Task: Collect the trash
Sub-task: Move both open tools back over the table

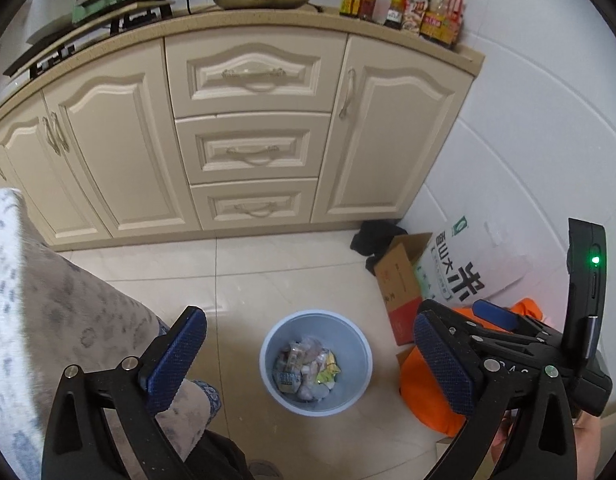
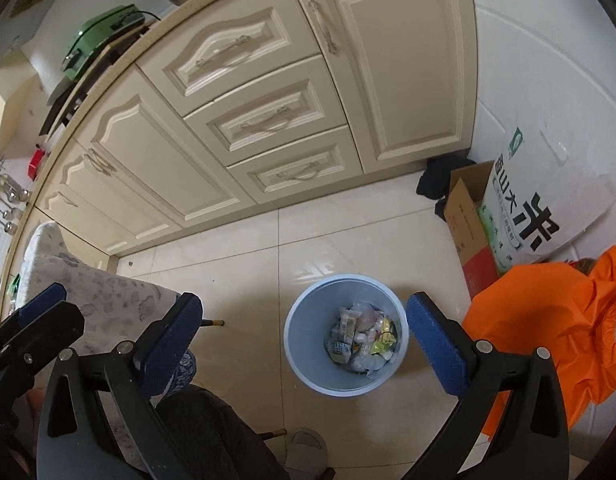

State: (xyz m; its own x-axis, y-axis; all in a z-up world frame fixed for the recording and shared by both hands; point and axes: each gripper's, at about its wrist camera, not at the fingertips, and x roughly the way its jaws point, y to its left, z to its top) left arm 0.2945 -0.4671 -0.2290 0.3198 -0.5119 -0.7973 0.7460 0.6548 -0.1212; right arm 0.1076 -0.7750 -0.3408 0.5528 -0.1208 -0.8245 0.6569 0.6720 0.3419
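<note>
Both grippers empty, jaws wide apart: left gripper [image 1: 308, 354], right gripper [image 2: 304, 334]. Trash bin [image 2: 308, 376] sits on the floor below and just ahead, framed between each pair of fingers, wrappers [image 2: 363, 334] inside. Drop looks done; next needs more trash, none visible beyond.

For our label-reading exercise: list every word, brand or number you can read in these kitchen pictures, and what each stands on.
"大米": large black characters on the white rice sack leaning on the wall. Two characters before them are unclear.
Green logo atop the sack: too small.
Red-and-brown cardboard box: print too small.
Sauce bottles on the counter: labels blurred.
Wrappers in the pale blue plastic bin: unreadable.
</note>
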